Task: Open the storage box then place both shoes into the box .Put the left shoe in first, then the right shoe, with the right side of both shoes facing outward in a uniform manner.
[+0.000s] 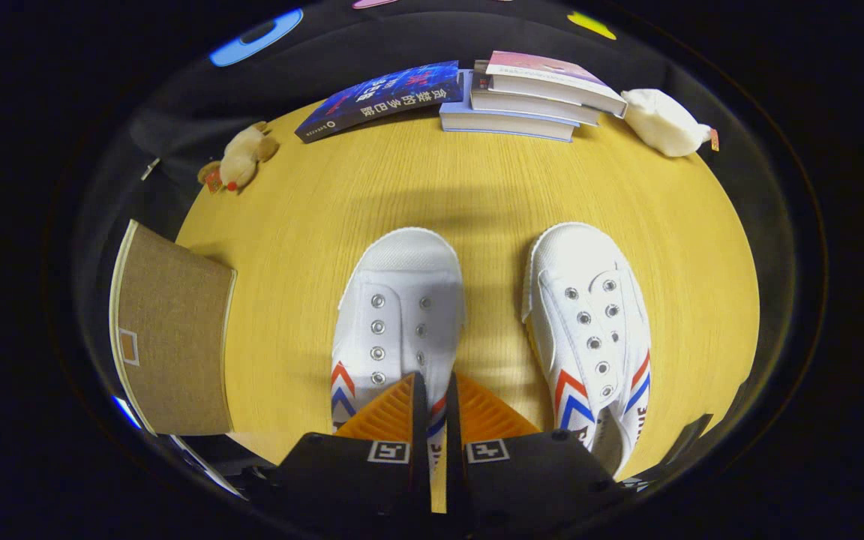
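Observation:
Two white canvas shoes with red and blue chevrons lie side by side on the yellow wooden table (477,187), toes pointing away from me. The left shoe (398,300) is just ahead of and partly under my fingers. The right shoe (589,315) lies beyond them to the right. My gripper (434,384) hovers over the left shoe's heel end, its fingers nearly together; a strip of that shoe's right side shows through the narrow gap. Whether the fingers touch the shoe I cannot tell. The brown fabric storage box (169,337) with pale trim stands to the left, its lid down.
At the table's far edge lie a dark blue book (383,101) and a stack of books (529,97). A tan plush toy (241,157) sits at the far left and a white plush toy (661,120) at the far right.

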`<state>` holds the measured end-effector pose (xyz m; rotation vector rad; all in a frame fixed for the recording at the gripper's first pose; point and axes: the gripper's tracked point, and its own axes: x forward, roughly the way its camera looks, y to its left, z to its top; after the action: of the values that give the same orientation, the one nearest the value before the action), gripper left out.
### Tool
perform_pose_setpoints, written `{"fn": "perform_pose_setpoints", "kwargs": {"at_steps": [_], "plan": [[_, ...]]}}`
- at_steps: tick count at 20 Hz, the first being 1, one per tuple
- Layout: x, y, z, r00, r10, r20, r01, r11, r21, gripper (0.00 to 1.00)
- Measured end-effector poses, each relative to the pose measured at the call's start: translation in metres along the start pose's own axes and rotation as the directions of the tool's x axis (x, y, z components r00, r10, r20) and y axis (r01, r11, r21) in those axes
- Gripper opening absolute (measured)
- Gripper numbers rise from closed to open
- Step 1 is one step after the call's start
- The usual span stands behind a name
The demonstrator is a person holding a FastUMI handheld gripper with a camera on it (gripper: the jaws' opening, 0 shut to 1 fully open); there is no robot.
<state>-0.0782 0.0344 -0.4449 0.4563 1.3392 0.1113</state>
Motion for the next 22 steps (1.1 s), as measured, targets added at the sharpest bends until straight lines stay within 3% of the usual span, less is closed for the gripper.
{"fn": "perform_pose_setpoints", "kwargs": {"at_steps": [4,13,17,22], "plan": [[-0.009,0.016,0.002,0.998,0.062,-0.009,-0.06,0.984,0.17,0.09],[-0.078,0.055,0.026,0.983,0.173,0.067,-0.184,0.957,0.226,0.09],[-0.128,0.098,0.052,0.961,0.243,0.136,-0.267,0.941,0.207,0.09],[-0.172,0.175,0.072,0.922,0.359,0.147,-0.386,0.89,0.243,0.09]]}}
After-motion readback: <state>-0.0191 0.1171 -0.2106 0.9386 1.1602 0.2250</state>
